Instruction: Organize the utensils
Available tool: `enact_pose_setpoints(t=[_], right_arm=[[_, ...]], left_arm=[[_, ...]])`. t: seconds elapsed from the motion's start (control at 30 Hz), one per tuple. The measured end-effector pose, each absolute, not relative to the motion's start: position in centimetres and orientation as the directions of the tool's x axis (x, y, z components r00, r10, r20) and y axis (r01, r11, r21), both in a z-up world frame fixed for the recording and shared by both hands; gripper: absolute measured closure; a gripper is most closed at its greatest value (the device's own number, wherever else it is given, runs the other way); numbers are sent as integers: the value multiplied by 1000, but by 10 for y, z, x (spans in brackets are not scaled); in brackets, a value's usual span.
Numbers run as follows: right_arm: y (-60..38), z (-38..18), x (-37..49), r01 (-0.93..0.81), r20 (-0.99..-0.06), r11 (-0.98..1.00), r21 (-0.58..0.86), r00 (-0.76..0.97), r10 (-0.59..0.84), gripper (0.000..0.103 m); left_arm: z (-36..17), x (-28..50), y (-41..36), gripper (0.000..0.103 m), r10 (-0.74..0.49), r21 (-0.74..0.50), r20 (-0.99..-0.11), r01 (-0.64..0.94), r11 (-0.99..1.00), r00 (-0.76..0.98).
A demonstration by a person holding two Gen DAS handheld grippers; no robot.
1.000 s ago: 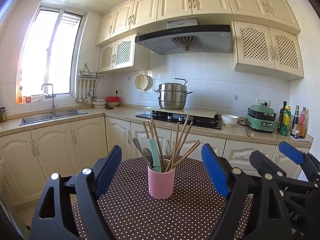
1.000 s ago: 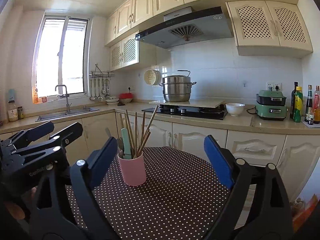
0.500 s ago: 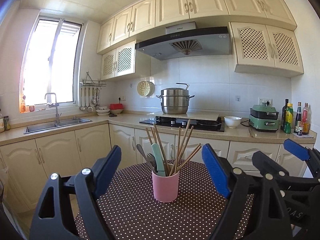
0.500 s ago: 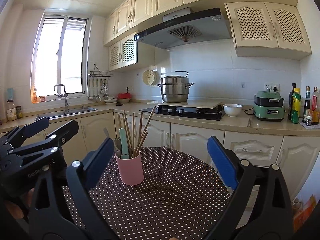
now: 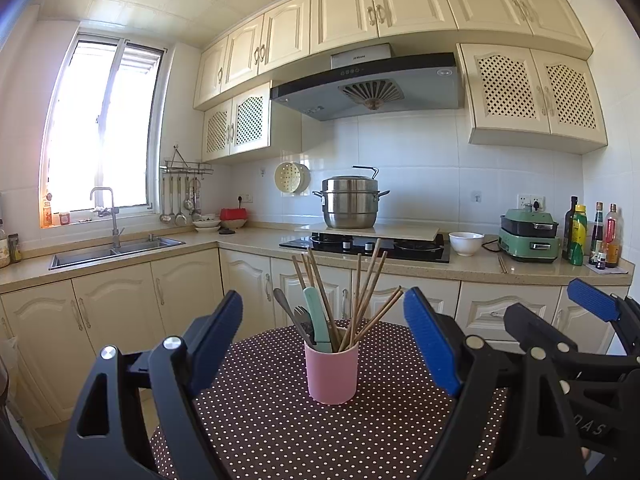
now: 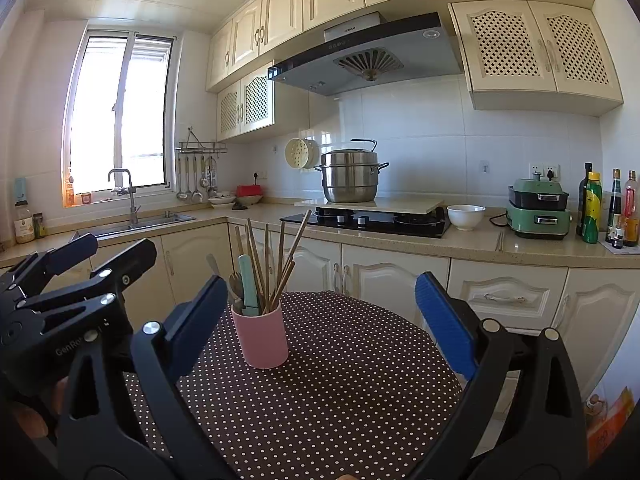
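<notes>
A pink cup [image 5: 331,372] stands upright on the round table with a brown, white-dotted cloth [image 5: 280,420]. It holds several wooden chopsticks [image 5: 370,292], a teal-handled utensil [image 5: 316,316], a metal spoon and a fork. My left gripper [image 5: 323,320] is open a little short of the cup, which shows in the gap between its blue pads untouched. My right gripper [image 6: 320,292] hovers over the table right of the cup [image 6: 262,338]; its jaws are opening, almost at their widest, with nothing between them. Each gripper shows in the other's view: the left gripper [image 6: 108,250], the right gripper [image 5: 556,312].
Cream cabinets [image 6: 392,280] and a counter run behind the table, carrying a hob with a steel pot [image 5: 351,202], a white bowl [image 5: 465,243], a green appliance [image 5: 529,234] and bottles [image 5: 578,236]. A sink [image 5: 116,250] is at the left under the window. A hand [image 6: 36,420] holds the left gripper.
The right gripper's jaws have spread slightly wider. Both grippers have kept their place, and the cup with its utensils has not moved.
</notes>
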State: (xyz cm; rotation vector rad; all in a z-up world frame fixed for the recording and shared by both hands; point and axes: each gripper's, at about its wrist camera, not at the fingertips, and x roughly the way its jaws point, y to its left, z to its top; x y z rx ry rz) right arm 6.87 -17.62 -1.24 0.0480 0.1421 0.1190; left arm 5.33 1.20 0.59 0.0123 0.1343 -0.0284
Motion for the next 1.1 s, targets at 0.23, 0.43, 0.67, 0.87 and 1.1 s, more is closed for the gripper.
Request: enact_pose_setpoints(t=[0.23,0.43,0.67,0.87,1.1], right_arm=[[-177,-14,69,-117,-147,991,61,981,125,10],[-177,-14,69,-120,-151,990,67,980,129,10],[-178,-13,71,-123,-157,990,73,979,133,10],[-178,-13,73,-123,-158,990,73,978,133,10],[-176,-13,74,-125,-159,990,73,978,135,9]], left_arm=[[6,55,12,22,-27,12,-139,29,1000,990],[7,56,12,22,-26,14,-139,28,1000,990],[6,56,13,22,-27,13,-143,29,999,989],[6,57,13,22,-24,12,-145,26,1000,989],[7,59,14,22,-21,14,-146,23,1000,989]])
